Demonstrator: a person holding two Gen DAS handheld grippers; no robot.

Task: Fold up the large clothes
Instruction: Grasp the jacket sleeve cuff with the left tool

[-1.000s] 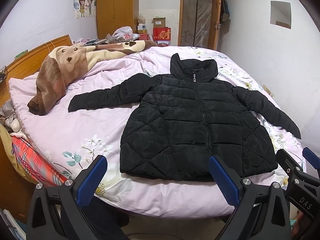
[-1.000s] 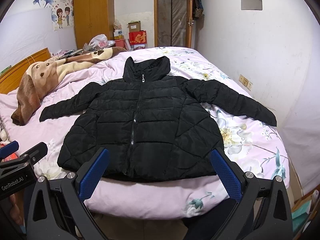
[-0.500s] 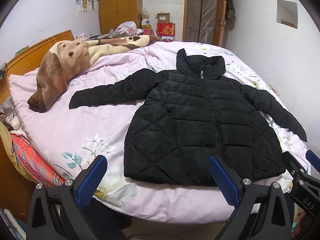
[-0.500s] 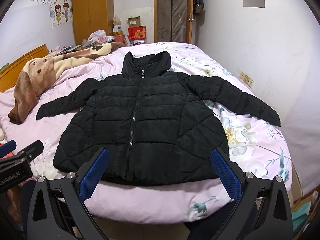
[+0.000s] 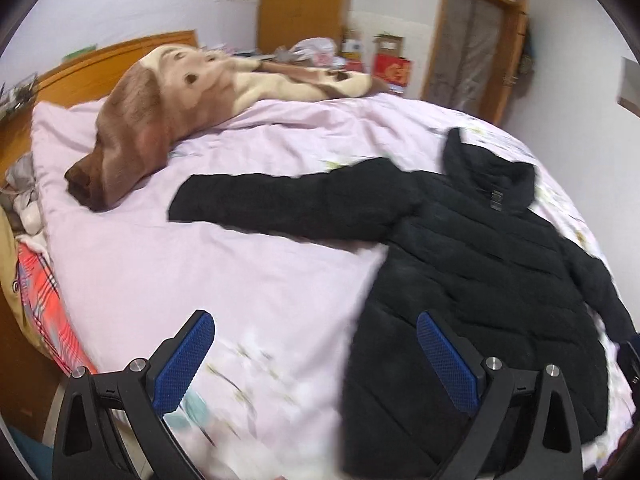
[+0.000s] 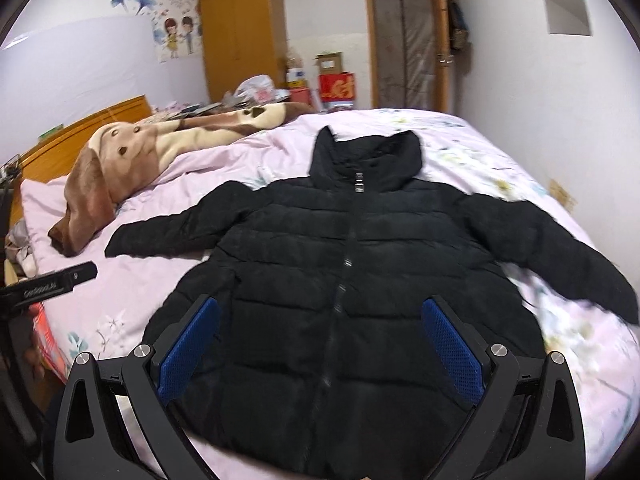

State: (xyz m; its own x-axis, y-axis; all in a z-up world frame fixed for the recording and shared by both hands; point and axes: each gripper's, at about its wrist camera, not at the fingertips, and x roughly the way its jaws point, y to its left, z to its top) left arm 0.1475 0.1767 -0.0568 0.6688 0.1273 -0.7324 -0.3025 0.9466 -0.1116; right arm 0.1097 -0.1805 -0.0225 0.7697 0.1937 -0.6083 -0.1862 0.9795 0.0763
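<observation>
A black padded jacket (image 6: pixel 352 280) is laid flat, front up and zipped, on the pink floral bed (image 5: pixel 200 272), with both sleeves stretched out to the sides and the collar pointing toward the far door. No fold is seen in it, so the task is judged to be at its opening step: the approach to a first grasp.

The left gripper (image 5: pixel 316 360) is held above the bedcover just beside the jacket's hem corner, its fingers (image 5: pixel 184 356) spread wide with nothing between them. The right gripper (image 6: pixel 320 348) is poised over the lower front of the jacket, astride the zip line, its fingers (image 6: pixel 450 344) likewise spread and empty; whether they touch the fabric cannot be told.

A brown and cream blanket (image 6: pixel 132 160) is bunched beyond the jacket's outstretched sleeve, well apart from it.

For the next move, a sleeve (image 5: pixel 280 208) or a side edge would probably have to be pinched and carried across the body. Because the padding is bulky and slippery, a deep bite on the fabric would likely be called for.
</observation>
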